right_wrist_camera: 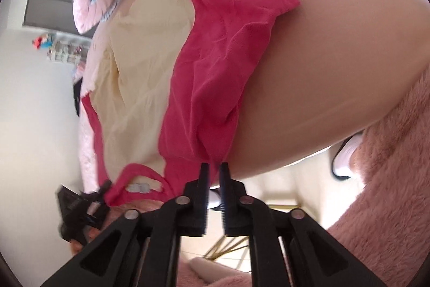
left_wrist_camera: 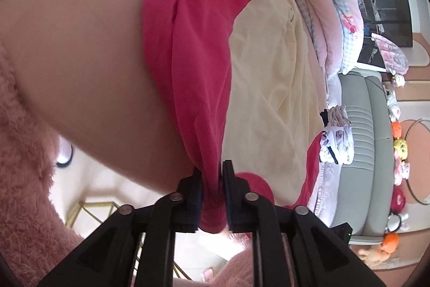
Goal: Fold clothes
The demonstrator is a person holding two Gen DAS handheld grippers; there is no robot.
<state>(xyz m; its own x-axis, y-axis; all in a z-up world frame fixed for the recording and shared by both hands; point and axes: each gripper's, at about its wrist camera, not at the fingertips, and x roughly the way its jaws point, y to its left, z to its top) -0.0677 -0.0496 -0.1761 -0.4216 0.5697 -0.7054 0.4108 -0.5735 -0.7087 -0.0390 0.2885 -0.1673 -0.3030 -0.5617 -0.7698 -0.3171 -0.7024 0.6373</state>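
Left wrist view: left gripper (left_wrist_camera: 211,179) pinches the red garment (left_wrist_camera: 193,77), which trails toward twelve o'clock beside the cream garment (left_wrist_camera: 268,88). Right gripper (right_wrist_camera: 213,171) is narrow at its hem, grip uncertain; pull evenly so the fold stays straight.

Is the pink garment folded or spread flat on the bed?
Folded lengthwise. The pink garment lies doubled in a long bunched strip over the cream garment, one end between the left gripper pads.
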